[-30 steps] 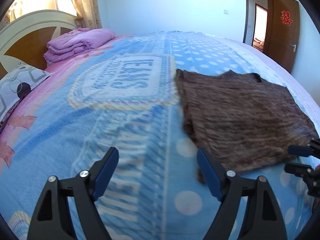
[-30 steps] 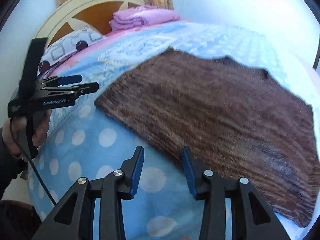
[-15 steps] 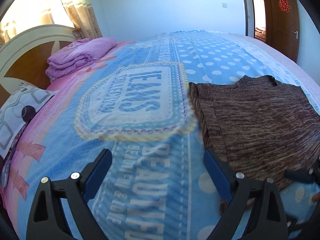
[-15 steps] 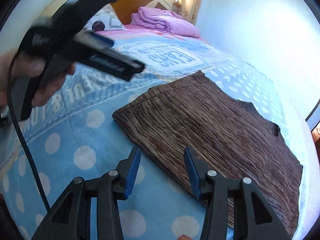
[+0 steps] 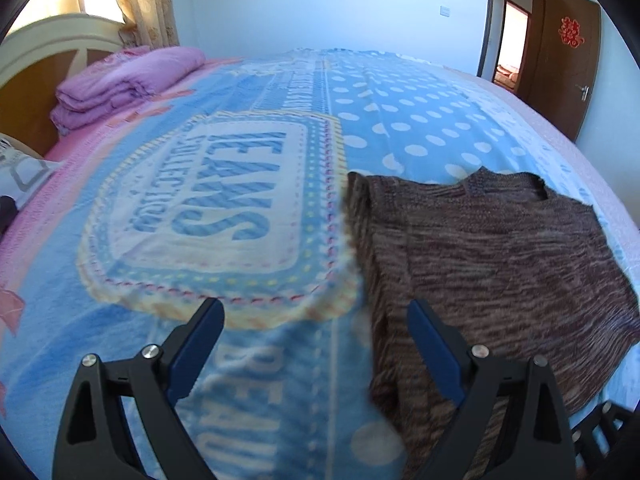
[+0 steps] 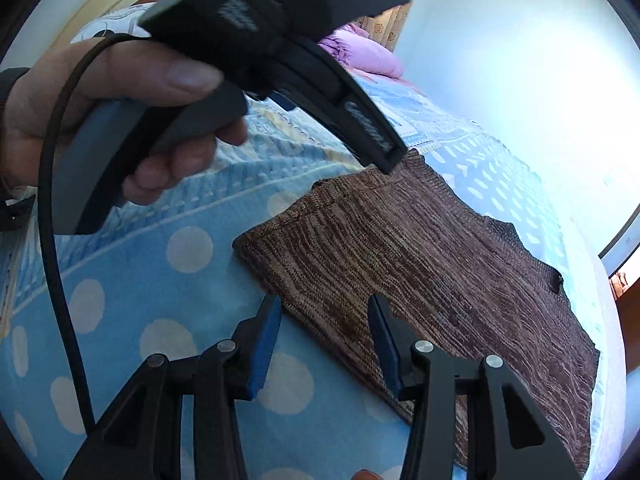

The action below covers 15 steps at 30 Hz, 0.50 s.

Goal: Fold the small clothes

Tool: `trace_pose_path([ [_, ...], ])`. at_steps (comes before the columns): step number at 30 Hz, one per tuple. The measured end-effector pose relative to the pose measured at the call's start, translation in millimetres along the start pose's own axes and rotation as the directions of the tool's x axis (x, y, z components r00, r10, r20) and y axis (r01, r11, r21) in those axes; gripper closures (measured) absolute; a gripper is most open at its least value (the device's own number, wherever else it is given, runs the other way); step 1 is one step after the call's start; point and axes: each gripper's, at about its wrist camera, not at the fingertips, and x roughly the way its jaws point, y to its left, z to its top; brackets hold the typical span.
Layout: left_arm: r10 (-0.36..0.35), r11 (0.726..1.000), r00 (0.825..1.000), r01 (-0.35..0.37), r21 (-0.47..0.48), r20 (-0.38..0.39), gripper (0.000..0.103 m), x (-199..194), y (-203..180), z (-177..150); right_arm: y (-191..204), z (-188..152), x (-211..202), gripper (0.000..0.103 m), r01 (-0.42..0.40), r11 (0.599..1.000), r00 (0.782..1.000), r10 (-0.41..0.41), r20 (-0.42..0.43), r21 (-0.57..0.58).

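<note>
A brown knit sweater [image 5: 480, 264] lies flat, folded into a rectangle, on the blue dotted bedspread [image 5: 400, 120]. It also shows in the right wrist view [image 6: 420, 272]. My left gripper [image 5: 316, 336] is open and empty, above the sweater's left edge, its right finger over the knit. In the right wrist view the left gripper [image 6: 384, 156] reaches over the sweater's far corner, held in a hand. My right gripper [image 6: 324, 324] is open and empty, its jaws astride the sweater's near edge.
A folded pink quilt [image 5: 120, 84] lies by the headboard [image 5: 36, 52] at the far left, with a patterned pillow [image 5: 20, 164] beside it. A brown door [image 5: 568, 60] stands open at the far right. A black cable [image 6: 52, 240] hangs from the left hand.
My left gripper has moved forward and right over the sweater's left edge. My right gripper has come closer to the sweater's near edge. Both stay open.
</note>
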Motion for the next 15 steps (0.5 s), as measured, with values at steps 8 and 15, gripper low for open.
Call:
trace_pose_path([
  [8, -0.085, 0.996, 0.996, 0.086, 0.016, -0.024, 0.022, 27, -19, 20, 0, 3, 4, 0.056, 0.015, 1.0, 1.0, -0.015, 0.004, 0.023],
  [15, -0.135, 0.991, 0.988, 0.136, 0.006, -0.078, 0.05, 55, -23, 31, -2, 1, 3, 0.056, 0.006, 0.999, 1.0, -0.007, 0.008, 0.046],
])
